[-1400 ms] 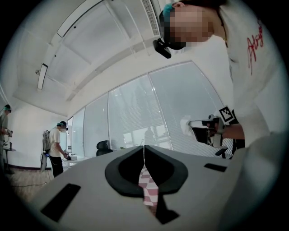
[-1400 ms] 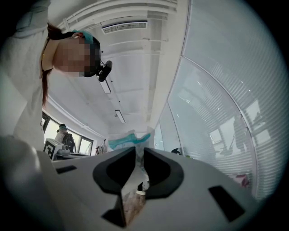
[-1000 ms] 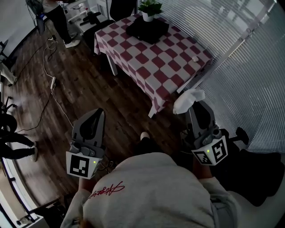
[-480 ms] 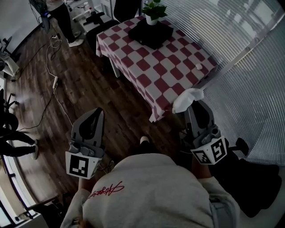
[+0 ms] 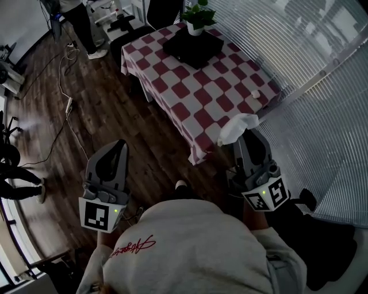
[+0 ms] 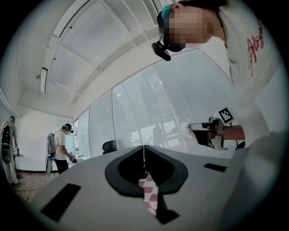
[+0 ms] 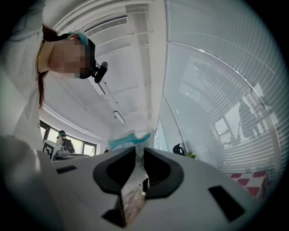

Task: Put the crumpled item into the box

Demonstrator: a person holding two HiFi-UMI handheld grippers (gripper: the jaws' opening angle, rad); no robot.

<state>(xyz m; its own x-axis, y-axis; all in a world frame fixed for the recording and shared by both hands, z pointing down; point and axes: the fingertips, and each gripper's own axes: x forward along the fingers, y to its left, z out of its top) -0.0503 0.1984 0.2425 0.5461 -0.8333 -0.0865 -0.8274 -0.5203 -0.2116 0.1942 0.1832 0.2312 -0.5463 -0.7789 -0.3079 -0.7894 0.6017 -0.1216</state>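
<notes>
Crumpled item (image 5: 237,125) in R gripper (image 5: 244,135), L gripper (image 5: 117,146) closed; box (image 5: 192,46) on table (image 5: 218,95)

Open tabletop (image 5: 214,99); plant (image 5: 198,16) beside box (image 5: 192,47)

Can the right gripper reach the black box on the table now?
Probably not yet. The right gripper, shut on the crumpled item, is at the table's near corner, while the black box sits at the far end beside the plant. Nothing stands between them, but the person likely must step closer.
</notes>
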